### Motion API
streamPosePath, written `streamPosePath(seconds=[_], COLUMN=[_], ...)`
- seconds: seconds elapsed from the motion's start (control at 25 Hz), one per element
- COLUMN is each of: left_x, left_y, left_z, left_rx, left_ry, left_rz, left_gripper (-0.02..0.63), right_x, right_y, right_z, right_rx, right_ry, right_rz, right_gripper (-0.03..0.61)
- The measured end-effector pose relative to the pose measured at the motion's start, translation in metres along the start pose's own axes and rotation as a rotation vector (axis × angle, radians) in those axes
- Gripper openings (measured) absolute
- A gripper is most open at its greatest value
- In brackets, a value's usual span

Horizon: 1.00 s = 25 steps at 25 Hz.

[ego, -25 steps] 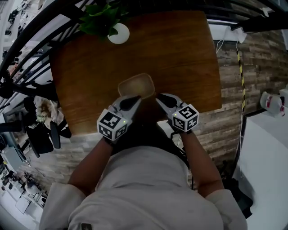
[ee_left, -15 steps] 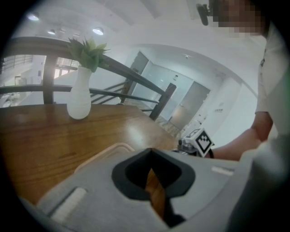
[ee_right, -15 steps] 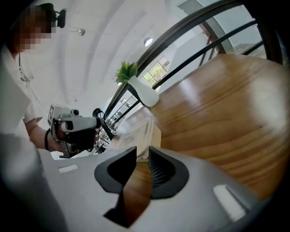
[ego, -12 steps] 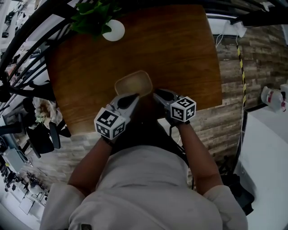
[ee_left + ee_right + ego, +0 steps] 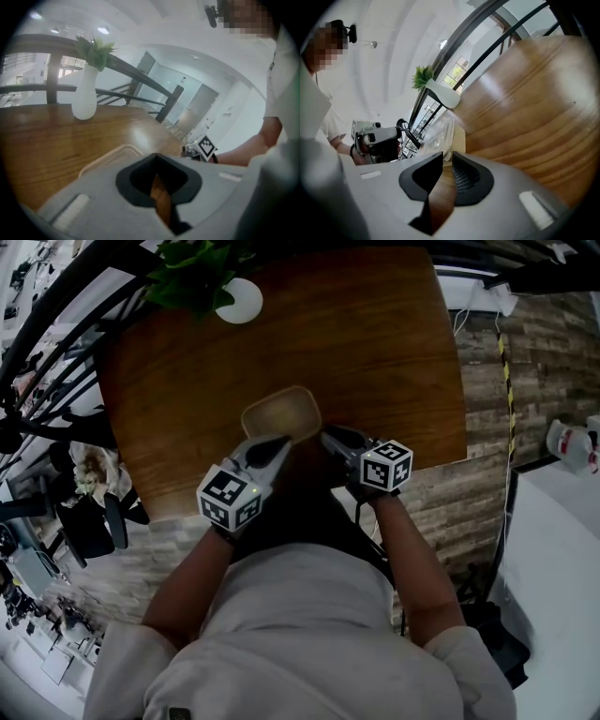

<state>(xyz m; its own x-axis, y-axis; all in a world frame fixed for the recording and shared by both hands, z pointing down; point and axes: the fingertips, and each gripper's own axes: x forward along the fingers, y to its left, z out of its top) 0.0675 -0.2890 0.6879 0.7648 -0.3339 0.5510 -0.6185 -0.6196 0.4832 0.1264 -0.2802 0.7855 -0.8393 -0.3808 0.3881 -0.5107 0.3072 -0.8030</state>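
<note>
Wooden desk [image 5: 375, 352], near edge: shallow plastic container [image 5: 281, 413] between your left gripper [image 5: 277, 442] (jaws closed, empty) and right gripper [image 5: 330, 437] (jaws slightly parted, empty); likely light and flexible, so take its rim.

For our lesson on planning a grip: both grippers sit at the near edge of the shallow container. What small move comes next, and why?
Probably open the left gripper: its jaws stand together, nothing between them, with the container just ahead, while the right gripper has its jaws slightly apart at the other near corner.
</note>
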Motion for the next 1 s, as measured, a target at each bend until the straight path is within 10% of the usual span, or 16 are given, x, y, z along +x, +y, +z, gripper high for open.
streamPosePath(seconds=[1.0], left_x=[-0.0037], left_y=[-0.0037], left_z=[-0.0036], left_rx=[-0.002], left_ry=[-0.004], left_rz=[-0.031], left_gripper=[0.005], right_x=[-0.0019], right_y=[0.0074], right_z=[0.0036], right_rx=[0.056], right_ry=[-0.052], right_rz=[0.015], right_gripper=[0.012])
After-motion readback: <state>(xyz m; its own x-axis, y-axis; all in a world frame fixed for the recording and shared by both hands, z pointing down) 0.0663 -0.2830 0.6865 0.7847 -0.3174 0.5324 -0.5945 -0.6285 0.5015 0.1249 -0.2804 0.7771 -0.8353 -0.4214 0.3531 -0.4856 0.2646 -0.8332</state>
